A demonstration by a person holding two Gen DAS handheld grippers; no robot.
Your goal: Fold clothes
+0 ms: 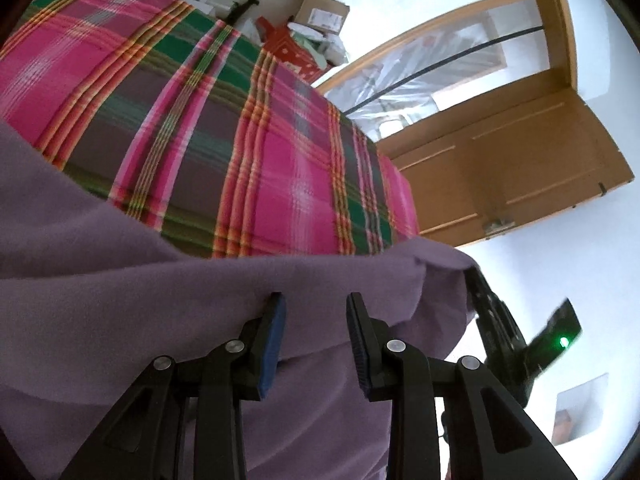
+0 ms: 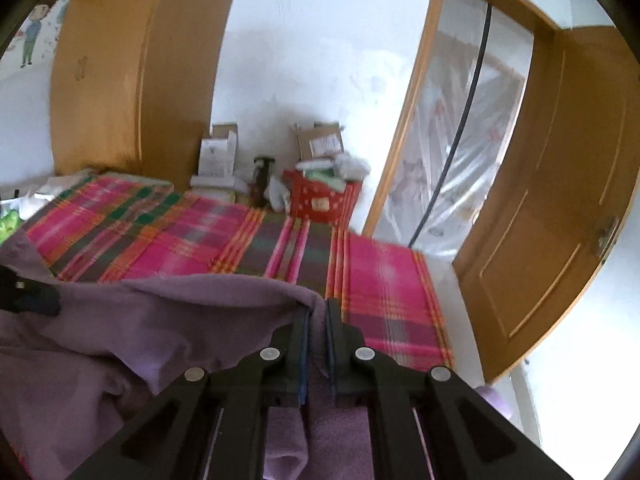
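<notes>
Over the plaid bed [image 2: 248, 236]: purple cloth [image 1: 200, 300] hanging lifted. Right claw [image 2: 316, 320] pinching its edge tight; left claw [image 1: 316, 320] gaping, gripping nothing. Advice: left regrasping opposite corner, keeping edge taut.

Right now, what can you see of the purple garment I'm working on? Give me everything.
The purple garment is a soft, matte, fleece-like cloth in plain mauve, with no print showing. It hangs rumpled above the plaid bedspread, its top edge stretched between the grippers. The right gripper is shut on one end of that edge. The left gripper stands open with cloth lying between and behind its fingers. Sleeves and collar cannot be made out.
</notes>
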